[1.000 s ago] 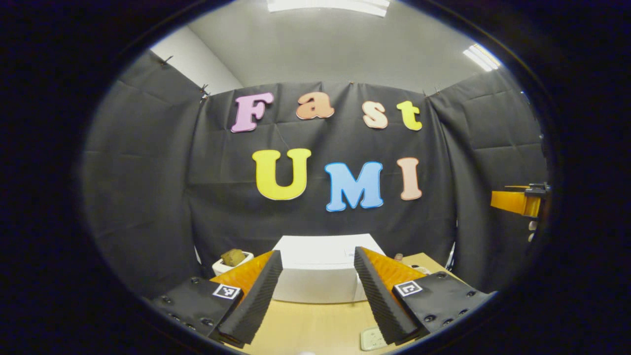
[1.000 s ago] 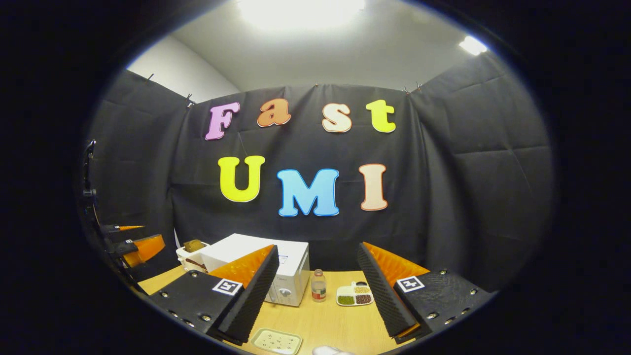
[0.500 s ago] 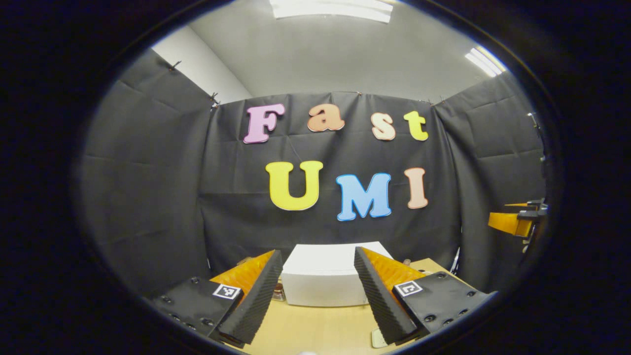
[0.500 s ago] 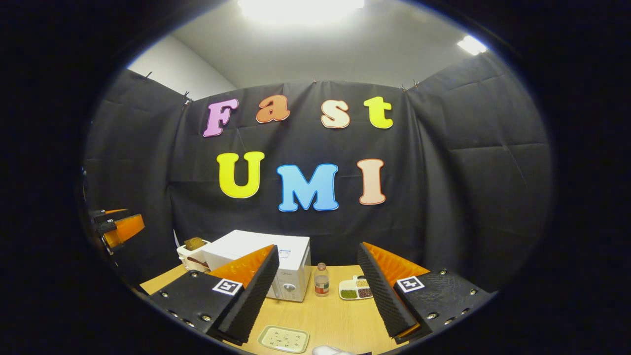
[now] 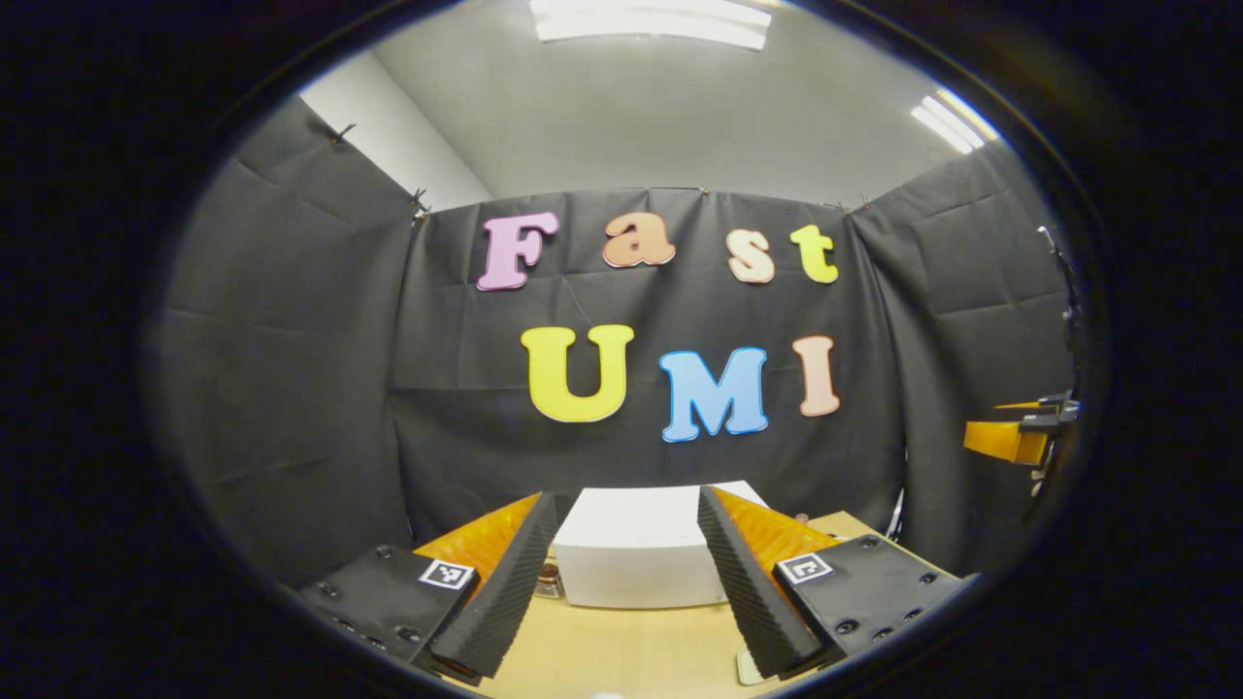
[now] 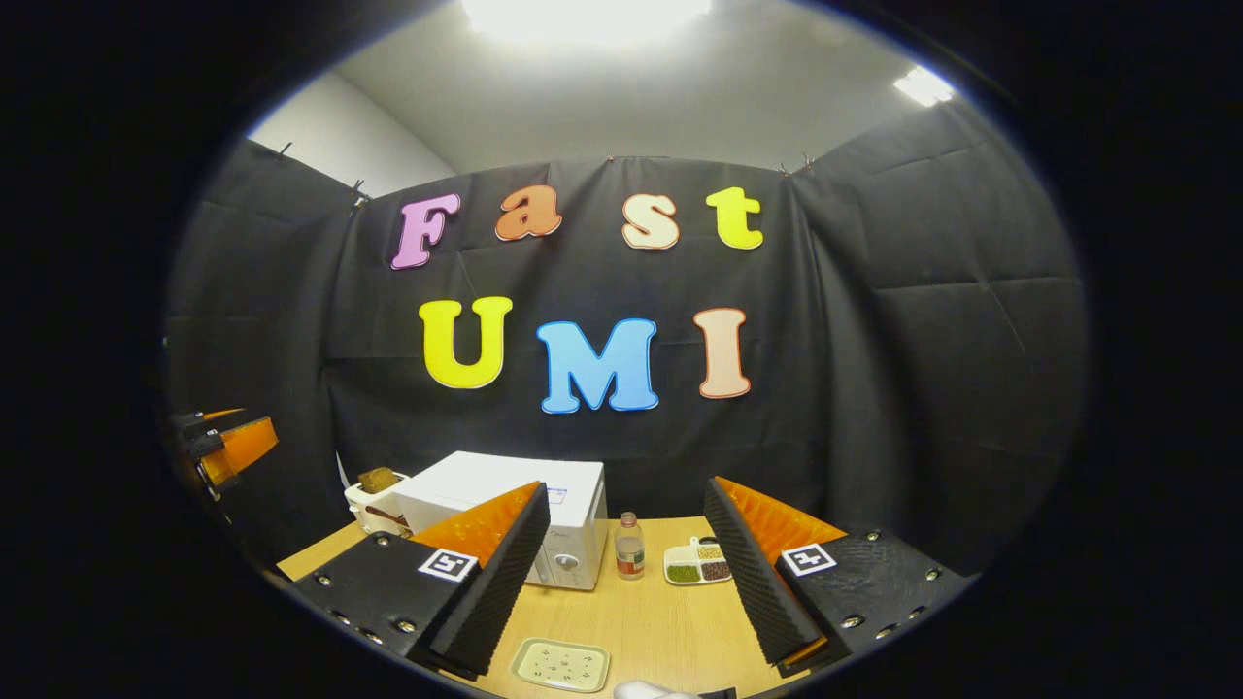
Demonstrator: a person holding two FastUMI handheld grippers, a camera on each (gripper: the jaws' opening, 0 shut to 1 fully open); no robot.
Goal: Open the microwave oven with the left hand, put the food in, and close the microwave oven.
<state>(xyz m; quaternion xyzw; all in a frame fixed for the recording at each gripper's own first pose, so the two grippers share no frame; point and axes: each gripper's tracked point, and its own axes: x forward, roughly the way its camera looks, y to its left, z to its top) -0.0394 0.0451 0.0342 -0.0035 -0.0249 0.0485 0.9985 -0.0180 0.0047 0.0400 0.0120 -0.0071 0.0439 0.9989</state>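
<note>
**Both sets of jaws spread wide above the table, holding nothing**

Jaws on the left gripper (image 5: pixel 626 582) stand wide apart with only air between them, held above the wooden table (image 5: pixel 621 650) and aimed straight at the white microwave oven (image 5: pixel 641 553), which sits framed in the gap at the far side of the table against the black cloth wall. Its top and near face show from here; I cannot make out the door from this angle. Just beside its left lower corner, behind the left finger, a small dark object peeks out, too hidden to name.

From the right gripper view, going left to right: the left gripper (image 6: pixel 228 447) hangs in the air at the far left edge. Next comes a white container with a brown piece of food (image 6: pixel 377 480) in it, touching or just beside the microwave oven's left side. The oven's door looks closed, with a round knob on its front panel. Right of it stands a small bottle (image 6: pixel 629 546), then a white divided dish (image 6: pixel 697 566) holding green and brown portions. Nearer, a pale rectangular tray (image 6: pixel 560 665) lies flat on the table. The right gripper (image 6: pixel 626 582) is likewise spread wide and empty, well short of all these things.
</note>
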